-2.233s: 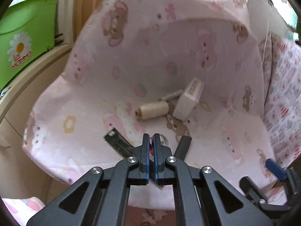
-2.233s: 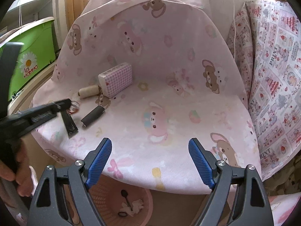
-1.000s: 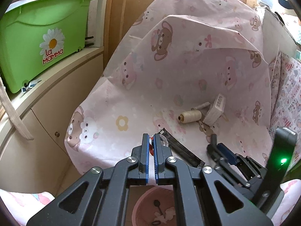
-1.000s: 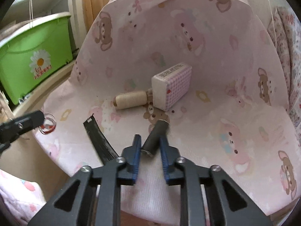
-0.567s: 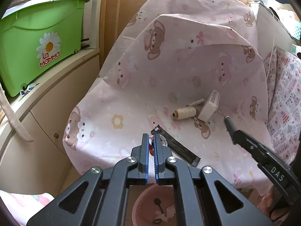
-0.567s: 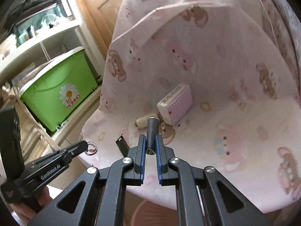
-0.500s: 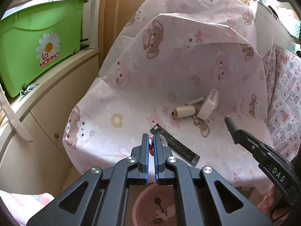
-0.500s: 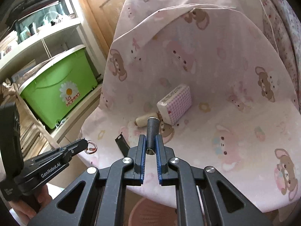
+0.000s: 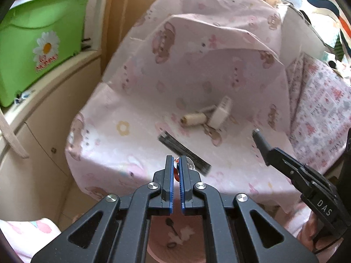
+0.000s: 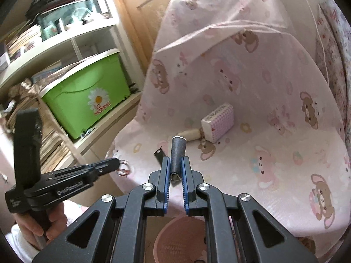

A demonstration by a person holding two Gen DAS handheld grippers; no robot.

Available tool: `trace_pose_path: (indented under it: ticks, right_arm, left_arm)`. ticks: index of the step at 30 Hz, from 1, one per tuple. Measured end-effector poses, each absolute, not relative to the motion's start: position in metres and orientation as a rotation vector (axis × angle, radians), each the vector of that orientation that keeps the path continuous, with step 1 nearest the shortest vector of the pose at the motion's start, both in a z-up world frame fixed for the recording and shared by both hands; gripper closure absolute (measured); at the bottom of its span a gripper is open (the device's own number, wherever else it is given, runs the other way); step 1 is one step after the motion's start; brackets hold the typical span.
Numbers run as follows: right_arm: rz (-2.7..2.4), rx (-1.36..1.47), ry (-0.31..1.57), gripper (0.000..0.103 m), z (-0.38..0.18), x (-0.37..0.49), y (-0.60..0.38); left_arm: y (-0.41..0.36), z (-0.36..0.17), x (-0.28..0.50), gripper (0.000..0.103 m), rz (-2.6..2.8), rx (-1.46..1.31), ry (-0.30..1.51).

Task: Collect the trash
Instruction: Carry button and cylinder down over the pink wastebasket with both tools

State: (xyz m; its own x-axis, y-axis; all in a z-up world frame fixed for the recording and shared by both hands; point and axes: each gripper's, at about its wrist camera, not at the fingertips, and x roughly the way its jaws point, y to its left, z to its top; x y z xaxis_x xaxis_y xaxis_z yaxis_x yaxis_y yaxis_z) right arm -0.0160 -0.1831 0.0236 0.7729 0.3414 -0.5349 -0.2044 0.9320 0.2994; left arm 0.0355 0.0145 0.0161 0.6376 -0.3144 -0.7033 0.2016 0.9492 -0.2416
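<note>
My right gripper (image 10: 175, 164) is shut on a dark grey tube (image 10: 178, 153), held up above the front of the pink bear-print cloth (image 10: 263, 153). The left wrist view shows this tube (image 9: 260, 141) sticking out of the right gripper (image 9: 271, 155) at the right. My left gripper (image 9: 175, 164) is shut on a small clear scrap with red marks (image 9: 176, 171); the right wrist view shows that scrap as a ring (image 10: 124, 168) at the left gripper's (image 10: 114, 163) tip. A pink basket (image 9: 195, 249) (image 10: 173, 241) with bits in it sits below both grippers.
On the cloth lie a black strip (image 9: 184, 151), a cream thread spool (image 9: 193, 119) and a pink checked box (image 9: 221, 114). A green lidded bin (image 10: 87, 96) stands on a shelf at the left. A hand (image 10: 50, 225) holds the left gripper. Patterned fabric (image 9: 318, 109) hangs at the right.
My right gripper shut on the dark tube lying on the cloth and lifted it up and back. My left gripper drew back from the cloth with its scrap, over the basket.
</note>
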Motion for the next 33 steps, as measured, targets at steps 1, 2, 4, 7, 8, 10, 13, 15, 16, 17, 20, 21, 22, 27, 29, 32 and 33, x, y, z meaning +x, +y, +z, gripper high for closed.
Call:
trace_pose_path:
  ticks: [1, 2, 4, 7, 8, 10, 13, 15, 16, 17, 20, 21, 22, 27, 29, 32, 33]
  right_arm:
    - [0.302, 0.213, 0.622, 0.092, 0.025, -0.019, -0.181]
    - [0.297, 0.188, 0.629, 0.092, 0.025, -0.021, -0.179]
    - [0.281, 0.149, 0.665, 0.092, 0.02, -0.022, -0.176]
    - [0.315, 0.17, 0.72, 0.092, 0.014, -0.023, -0.176]
    - [0.334, 0.164, 0.73, 0.092, 0.013, -0.025, -0.174]
    - [0.368, 0.131, 0.754, 0.092, 0.014, -0.031, -0.168]
    - [0.429, 0.164, 0.764, 0.092, 0.014, -0.041, -0.167]
    - [0.424, 0.154, 0.769, 0.092, 0.013, -0.049, -0.165]
    - [0.426, 0.147, 0.774, 0.092, 0.011, -0.054, -0.164]
    - [0.43, 0.145, 0.785, 0.092, 0.009, -0.055, -0.163]
    - [0.415, 0.107, 0.845, 0.092, -0.004, -0.059, -0.159]
    - [0.405, 0.091, 0.862, 0.092, -0.009, -0.06, -0.158]
    - [0.395, 0.077, 0.892, 0.092, -0.015, -0.06, -0.157]
    - [0.341, -0.042, 1.011, 0.092, -0.047, -0.052, -0.147]
    - [0.324, -0.069, 1.058, 0.092, -0.063, -0.049, -0.144]
    - [0.313, -0.078, 1.109, 0.092, -0.083, -0.048, -0.142]
    - [0.304, -0.087, 1.125, 0.092, -0.089, -0.047, -0.141]
  left_arm:
    - [0.013, 0.016, 0.033, 0.099, -0.304, -0.142, 0.842]
    - [0.011, 0.015, 0.032, 0.099, -0.31, -0.137, 0.853]
    - [0.005, 0.012, 0.029, 0.099, -0.314, -0.11, 0.88]
    - [-0.001, 0.004, 0.027, 0.099, -0.314, -0.082, 0.913]
    - [-0.002, 0.002, 0.026, 0.099, -0.316, -0.077, 0.926]
    - [-0.003, -0.003, 0.026, 0.099, -0.318, -0.073, 0.947]
    - [-0.006, -0.014, 0.029, 0.099, -0.304, -0.055, 1.014]
    - [-0.006, -0.026, 0.031, 0.099, -0.315, -0.069, 1.067]
    - [-0.007, -0.031, 0.032, 0.099, -0.322, -0.068, 1.094]
    - [-0.009, -0.038, 0.033, 0.099, -0.32, -0.058, 1.121]
    - [-0.016, -0.052, 0.033, 0.099, -0.313, -0.019, 1.164]
    - [-0.018, -0.056, 0.033, 0.099, -0.315, -0.015, 1.177]
    - [-0.02, -0.061, 0.033, 0.099, -0.317, -0.015, 1.193]
    - [-0.025, -0.088, 0.038, 0.099, -0.336, -0.058, 1.309]
    - [-0.026, -0.1, 0.042, 0.099, -0.336, -0.094, 1.356]
    - [-0.028, -0.116, 0.044, 0.099, -0.312, -0.079, 1.394]
    - [-0.029, -0.12, 0.045, 0.099, -0.302, -0.08, 1.405]
